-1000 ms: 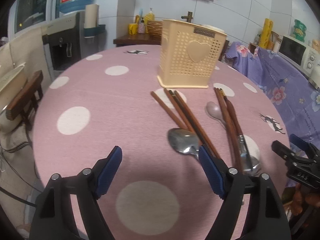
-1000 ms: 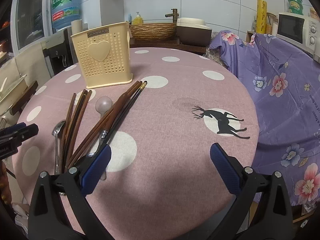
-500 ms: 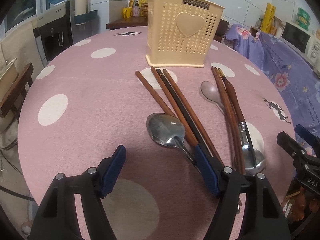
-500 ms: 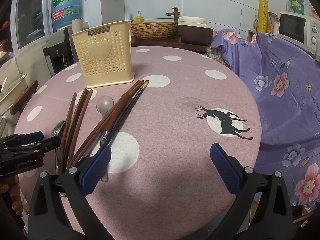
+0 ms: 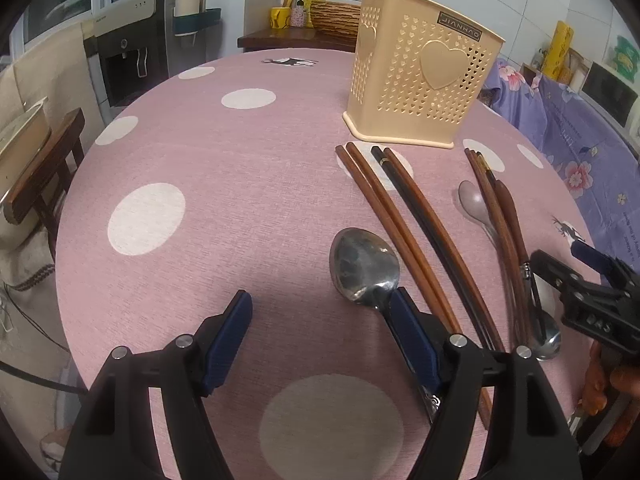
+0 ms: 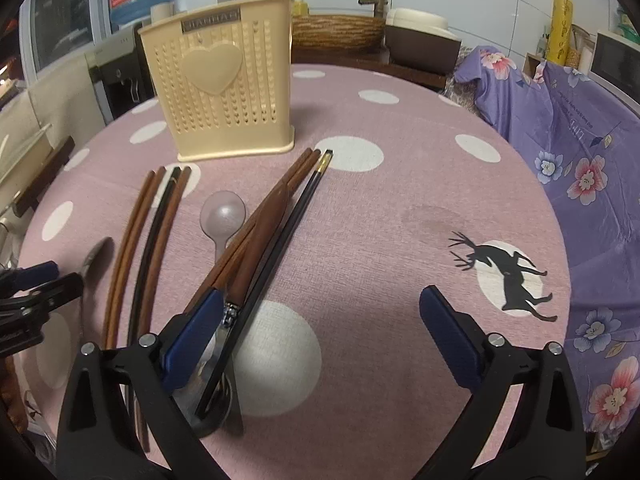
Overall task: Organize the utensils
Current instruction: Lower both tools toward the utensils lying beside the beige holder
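Observation:
A cream perforated utensil holder (image 5: 420,80) (image 6: 224,80) stands upright at the far side of the pink dotted table. In front of it lie brown and black chopsticks (image 5: 400,216) (image 6: 152,240), a steel spoon (image 5: 366,268), a pale plastic spoon (image 5: 474,202) (image 6: 222,216) and a wooden-handled utensil (image 6: 260,240). My left gripper (image 5: 322,336) is open, low over the table, its right finger by the steel spoon's neck. My right gripper (image 6: 320,336) is open, its left finger over the wooden-handled utensil and a black chopstick (image 6: 280,256).
The round table (image 5: 200,160) carries a deer print (image 6: 508,272). A purple floral cloth (image 6: 580,140) covers furniture to the right. A water dispenser (image 5: 132,40) and a wooden chair (image 5: 44,152) stand left. A counter with a basket (image 6: 340,32) is behind.
Both grippers have moved forward and lower toward the utensils. The left gripper's right finger now sits beside the steel spoon's neck. Both stay open.

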The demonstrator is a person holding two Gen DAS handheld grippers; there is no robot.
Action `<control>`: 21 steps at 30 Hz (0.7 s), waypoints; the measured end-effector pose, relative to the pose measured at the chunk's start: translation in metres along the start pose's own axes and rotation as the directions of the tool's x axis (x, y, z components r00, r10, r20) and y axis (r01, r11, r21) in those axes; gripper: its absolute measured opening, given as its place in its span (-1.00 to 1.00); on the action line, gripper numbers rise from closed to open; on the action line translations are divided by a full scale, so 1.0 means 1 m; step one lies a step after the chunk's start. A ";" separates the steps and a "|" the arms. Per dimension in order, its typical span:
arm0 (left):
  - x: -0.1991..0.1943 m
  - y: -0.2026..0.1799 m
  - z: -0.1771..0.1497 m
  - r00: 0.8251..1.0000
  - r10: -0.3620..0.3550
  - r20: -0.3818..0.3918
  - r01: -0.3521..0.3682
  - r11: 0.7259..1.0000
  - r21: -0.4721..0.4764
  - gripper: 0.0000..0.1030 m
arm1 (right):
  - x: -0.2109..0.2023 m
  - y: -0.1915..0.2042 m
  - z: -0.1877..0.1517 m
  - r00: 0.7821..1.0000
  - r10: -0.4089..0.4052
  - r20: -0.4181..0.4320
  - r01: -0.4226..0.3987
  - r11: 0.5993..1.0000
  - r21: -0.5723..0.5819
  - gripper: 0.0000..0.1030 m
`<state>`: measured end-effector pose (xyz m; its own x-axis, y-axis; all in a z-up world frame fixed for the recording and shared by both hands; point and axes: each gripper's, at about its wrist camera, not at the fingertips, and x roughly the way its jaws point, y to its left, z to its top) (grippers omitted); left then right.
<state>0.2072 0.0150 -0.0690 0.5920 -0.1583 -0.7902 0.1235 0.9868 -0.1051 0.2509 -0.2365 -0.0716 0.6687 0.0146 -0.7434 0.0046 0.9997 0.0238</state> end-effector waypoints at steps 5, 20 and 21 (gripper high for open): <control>-0.001 0.010 0.003 1.000 0.023 -0.001 -0.023 1.000 -0.009 0.40 | 0.008 -0.009 0.003 0.998 0.032 -0.054 -0.030 0.999 0.028 0.84; 0.001 0.010 0.002 1.000 0.021 -0.009 -0.021 1.000 -0.020 0.44 | 0.008 -0.046 0.015 0.995 0.074 -0.066 -0.063 0.984 0.164 0.67; 0.001 0.009 0.002 1.000 0.021 -0.009 -0.021 0.999 -0.025 0.44 | 0.007 -0.044 0.016 0.996 0.065 -0.055 -0.056 0.987 0.154 0.66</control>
<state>0.2108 0.0234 -0.0696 0.5869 -0.1374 -0.7979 0.0914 0.9904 -0.1033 0.2672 -0.2804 -0.0669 0.6258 0.0804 -0.7758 0.0818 0.9824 0.1677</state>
